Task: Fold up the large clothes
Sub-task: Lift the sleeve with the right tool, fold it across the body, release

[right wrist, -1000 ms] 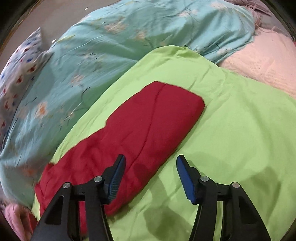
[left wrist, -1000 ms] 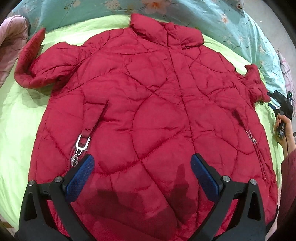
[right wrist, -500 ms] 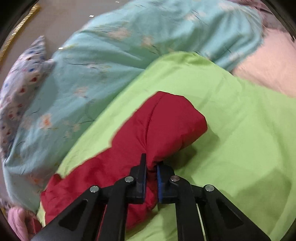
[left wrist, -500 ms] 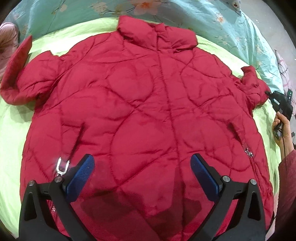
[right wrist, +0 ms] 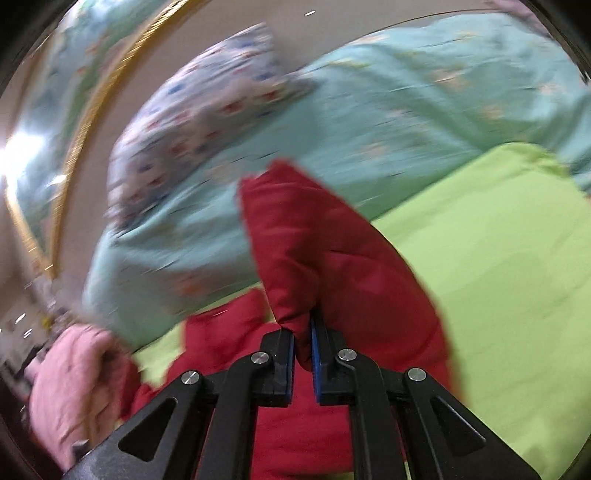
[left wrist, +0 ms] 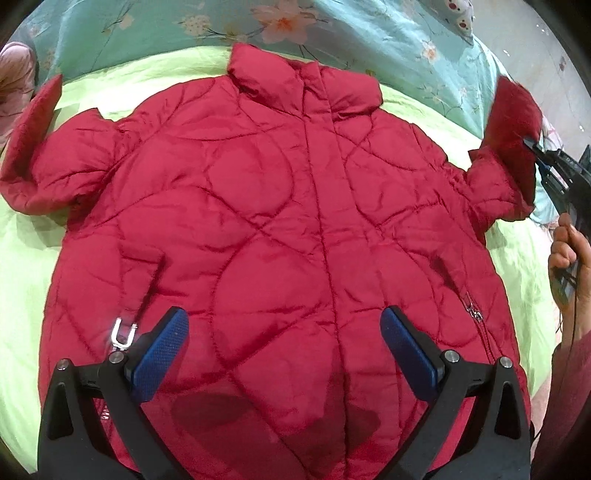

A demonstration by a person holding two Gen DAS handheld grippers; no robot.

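Note:
A red quilted jacket (left wrist: 288,229) lies flat, front up, collar at the far side, on a green sheet (left wrist: 22,280). My left gripper (left wrist: 284,343) is open and hovers above the jacket's hem, holding nothing. My right gripper (right wrist: 303,343) is shut on the jacket's right sleeve (right wrist: 325,258) and holds it lifted off the sheet. In the left wrist view that sleeve (left wrist: 513,122) stands raised at the right edge, pinched by the right gripper (left wrist: 535,147). The left sleeve (left wrist: 33,147) lies bent at the far left.
A teal flowered quilt (left wrist: 332,33) borders the far side of the green sheet (right wrist: 517,258). A patterned pillow (right wrist: 207,110) lies on it. Pink bedding (right wrist: 74,376) sits at the left. A metal clasp (left wrist: 122,332) lies on the jacket's left pocket.
My right gripper closed on the right sleeve and lifted it up off the sheet. The left gripper drifted a little over the hem and stayed open.

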